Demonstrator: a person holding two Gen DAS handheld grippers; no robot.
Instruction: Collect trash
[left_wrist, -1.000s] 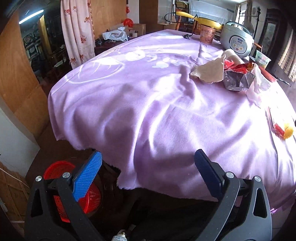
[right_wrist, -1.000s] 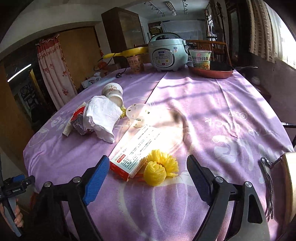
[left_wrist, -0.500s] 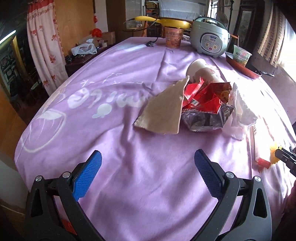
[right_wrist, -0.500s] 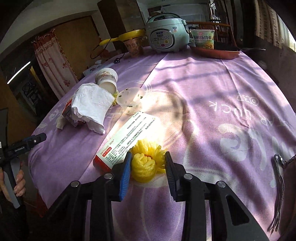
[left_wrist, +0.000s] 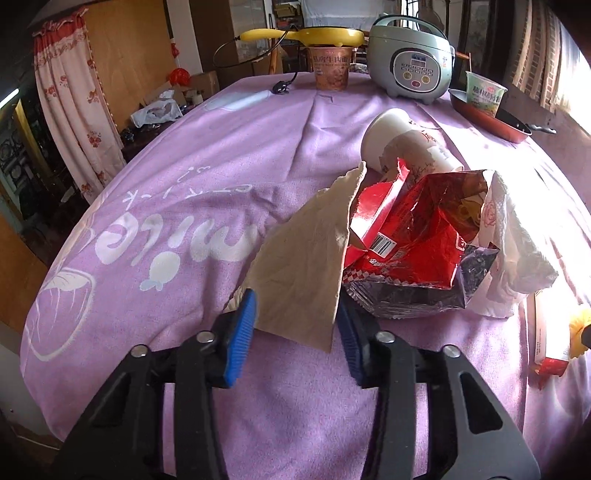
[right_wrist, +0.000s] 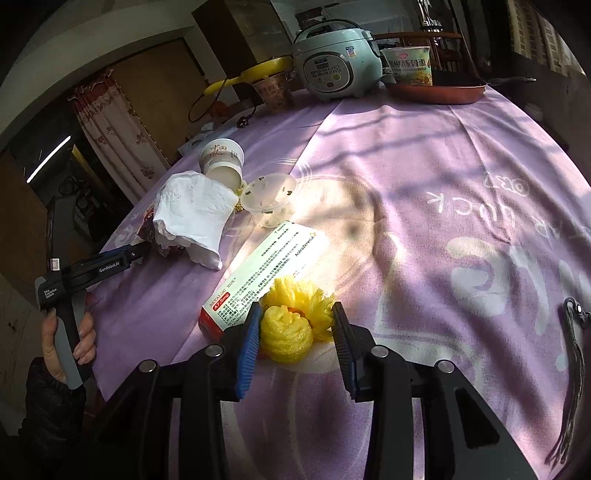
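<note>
On the purple tablecloth (left_wrist: 184, 206) lies a trash heap: a beige paper sheet (left_wrist: 306, 266), a red snack bag (left_wrist: 413, 236), a white tipped paper cup (left_wrist: 402, 144) and a white tissue (left_wrist: 513, 251). My left gripper (left_wrist: 295, 328) has its blue pads on both sides of the paper sheet's near corner, closed on it. My right gripper (right_wrist: 295, 339) is shut on a yellow crumpled wrapper (right_wrist: 288, 328), beside a white and red medicine box (right_wrist: 266, 273). A clear plastic lid (right_wrist: 271, 195) lies behind the box.
A rice cooker (left_wrist: 413, 62), two instant noodle cups (left_wrist: 330, 68) (left_wrist: 484, 92), a red frying pan (left_wrist: 491, 118) and a yellow pan (left_wrist: 314, 35) stand at the table's far edge. A dark strap (right_wrist: 572, 373) lies at the right. The left gripper's handle (right_wrist: 66, 280) shows in the right wrist view.
My left gripper moved in over the table and closed around the beige paper's corner. My right gripper stays shut on the yellow wrapper, having closed on it within the last second.
</note>
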